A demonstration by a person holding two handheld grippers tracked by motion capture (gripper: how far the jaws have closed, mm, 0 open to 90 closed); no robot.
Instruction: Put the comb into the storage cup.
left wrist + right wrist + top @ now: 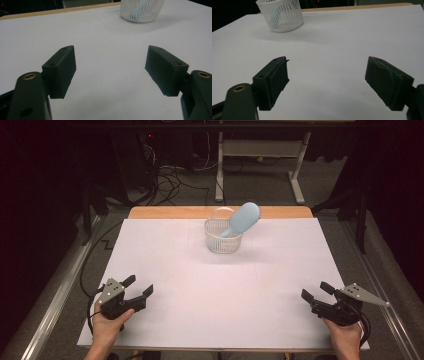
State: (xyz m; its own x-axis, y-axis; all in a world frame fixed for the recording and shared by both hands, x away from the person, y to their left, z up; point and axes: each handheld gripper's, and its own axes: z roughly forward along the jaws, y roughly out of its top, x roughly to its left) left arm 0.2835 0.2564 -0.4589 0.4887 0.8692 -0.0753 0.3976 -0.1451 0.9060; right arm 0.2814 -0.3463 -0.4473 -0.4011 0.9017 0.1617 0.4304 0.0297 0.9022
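With both your left gripper and right gripper resting wide open and empty at the near corners, the brush stands in the basket far ahead, so reach forward next.

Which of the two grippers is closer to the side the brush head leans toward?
The right gripper. The blue brush stands in the white basket with its head tilted over the rim toward that side; the left gripper sits at the opposite corner.
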